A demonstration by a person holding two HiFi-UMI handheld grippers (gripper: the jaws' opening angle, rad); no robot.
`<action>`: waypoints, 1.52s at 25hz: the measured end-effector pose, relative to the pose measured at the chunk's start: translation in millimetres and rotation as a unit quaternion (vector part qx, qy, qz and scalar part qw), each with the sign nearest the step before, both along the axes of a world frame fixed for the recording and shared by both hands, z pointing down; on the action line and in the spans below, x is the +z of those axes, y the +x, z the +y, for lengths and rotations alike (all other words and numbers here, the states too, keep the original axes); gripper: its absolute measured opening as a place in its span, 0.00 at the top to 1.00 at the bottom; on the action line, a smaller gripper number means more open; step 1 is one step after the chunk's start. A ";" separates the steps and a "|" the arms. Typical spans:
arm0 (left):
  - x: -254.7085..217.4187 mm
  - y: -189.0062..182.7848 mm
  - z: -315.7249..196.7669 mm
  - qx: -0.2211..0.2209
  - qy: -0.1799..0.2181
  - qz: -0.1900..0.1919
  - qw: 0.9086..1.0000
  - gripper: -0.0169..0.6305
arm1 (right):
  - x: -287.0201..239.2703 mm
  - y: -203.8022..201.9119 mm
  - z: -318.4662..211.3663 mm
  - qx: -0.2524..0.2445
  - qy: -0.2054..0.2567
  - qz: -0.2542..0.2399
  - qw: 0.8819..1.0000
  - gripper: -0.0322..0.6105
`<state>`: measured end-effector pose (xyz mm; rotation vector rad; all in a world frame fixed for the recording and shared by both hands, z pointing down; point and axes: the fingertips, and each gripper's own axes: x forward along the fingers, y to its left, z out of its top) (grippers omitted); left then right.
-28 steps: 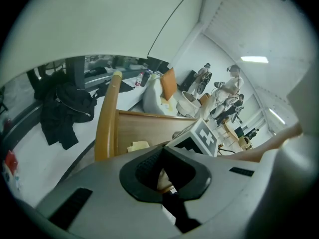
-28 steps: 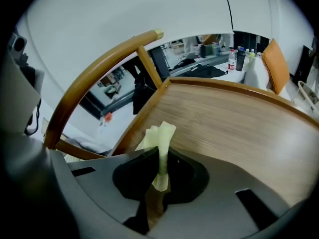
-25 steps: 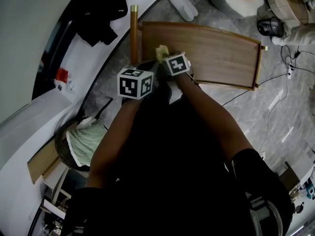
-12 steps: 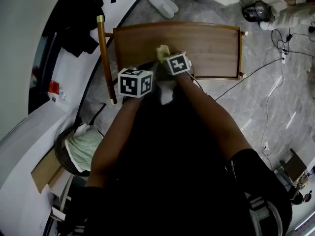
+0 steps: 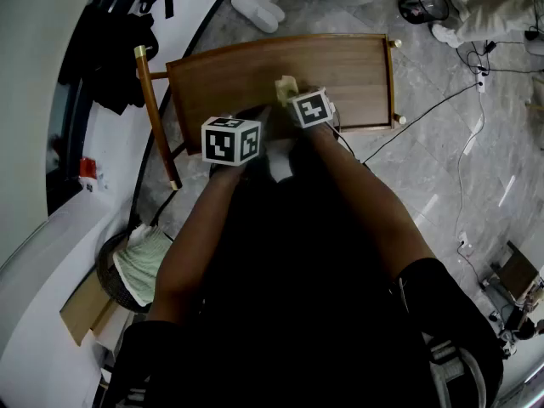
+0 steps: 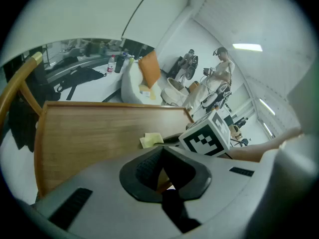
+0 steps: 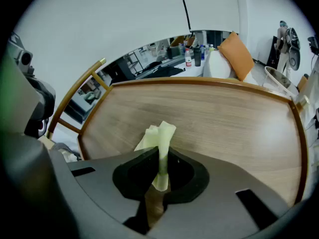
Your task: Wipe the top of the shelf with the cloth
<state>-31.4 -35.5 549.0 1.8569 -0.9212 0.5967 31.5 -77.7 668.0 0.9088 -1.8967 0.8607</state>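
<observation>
The right gripper (image 7: 160, 171) pinches the yellow cloth (image 7: 158, 136) thinly, the left gripper (image 6: 162, 176) closed empty; friction on the shelf top (image 7: 224, 118) could tug it free

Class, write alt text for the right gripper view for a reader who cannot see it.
The right gripper is shut on a pale yellow-green cloth, held upright over the wooden shelf top. A white wall rises behind it.

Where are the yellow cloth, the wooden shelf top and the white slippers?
yellow cloth (image 7: 160, 142): right gripper view, on the bunched part sticking up.
wooden shelf top (image 7: 219, 118): right gripper view, on bare wood past the cloth.
white slippers (image 5: 255, 11): head view, on a slipper's top.
</observation>
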 end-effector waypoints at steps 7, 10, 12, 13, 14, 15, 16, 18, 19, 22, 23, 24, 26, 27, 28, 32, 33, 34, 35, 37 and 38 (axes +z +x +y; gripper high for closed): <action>2.4 38.3 -3.4 0.014 0.003 0.005 1.000 0.96 | -1.9 60.7 -7.3 0.025 0.010 0.021 0.999 0.88; 2.7 57.1 -5.2 0.021 0.005 0.010 1.000 0.96 | -3.1 90.9 -11.7 0.041 0.015 0.030 0.999 0.88; 2.7 69.1 -5.7 0.026 0.007 0.012 1.000 0.96 | -4.5 106.0 -13.9 0.047 0.018 0.029 0.998 0.88; 2.8 75.2 -5.0 0.028 0.007 0.014 0.999 0.96 | -5.2 112.9 -14.1 0.047 0.020 0.030 0.998 0.88; 2.9 81.6 -4.0 0.030 0.007 0.016 0.999 0.96 | -6.1 121.2 -14.0 0.045 0.023 0.034 0.998 0.88; 3.0 88.2 -3.1 0.032 0.007 0.017 0.999 0.96 | -7.2 131.2 -14.4 0.046 0.026 0.041 0.998 0.88; 3.1 94.7 -2.4 0.035 0.007 0.018 0.999 0.96 | -8.4 142.0 -15.5 0.048 0.029 0.048 0.997 0.88; 4.2 105.8 -1.8 0.038 0.007 0.021 0.999 0.96 | -10.1 160.8 -18.0 0.055 0.034 0.056 0.996 0.88; 5.2 110.4 -1.2 0.039 0.006 0.022 0.999 0.96 | -10.4 168.1 -18.6 0.058 0.035 0.059 0.996 0.88; 7.8 122.1 0.5 0.042 0.005 0.026 0.999 0.96 | -11.6 184.4 -21.1 0.067 0.037 0.059 0.995 0.88; 8.2 125.4 0.5 0.043 0.005 0.026 0.999 0.96 | -12.5 189.7 -22.9 0.070 0.039 0.061 0.995 0.88; 8.4 128.2 0.5 0.043 0.005 0.027 0.999 0.96 | -13.2 195.3 -24.1 0.073 0.041 0.065 0.994 0.88; 8.0 132.3 0.9 0.041 0.007 0.028 0.999 0.96 | -13.7 205.1 -23.3 0.079 0.039 0.074 0.993 0.88; 7.5 133.6 1.3 0.041 0.008 0.029 0.999 0.96 | -13.3 209.1 -22.1 0.082 0.037 0.079 0.993 0.88; 6.8 134.4 1.7 0.040 0.009 0.028 0.999 0.96 | -12.5 213.3 -20.9 0.083 0.036 0.085 0.992 0.88; 5.9 133.9 0.6 0.033 0.011 0.025 0.999 0.96 | -11.5 228.9 -19.8 0.083 0.032 0.114 0.989 0.88; 6.0 132.2 0.3 0.031 0.012 0.025 0.999 0.96 | -12.0 231.3 -20.7 0.084 0.032 0.121 0.989 0.88; 6.1 130.1 0.6 0.030 0.012 0.024 0.999 0.96 | -12.3 233.8 -21.6 0.085 0.031 0.128 0.988 0.88; 6.3 127.8 1.2 0.029 0.013 0.023 0.999 0.96 | -12.7 236.6 -22.4 0.085 0.031 0.137 0.986 0.88; 6.8 123.0 3.3 0.025 0.013 0.022 0.999 0.96 | -13.9 243.7 -23.6 0.083 0.034 0.160 0.983 0.88; 6.8 120.6 4.4 0.023 0.013 0.022 0.999 0.96 | -14.6 247.7 -24.0 0.083 0.036 0.170 0.981 0.88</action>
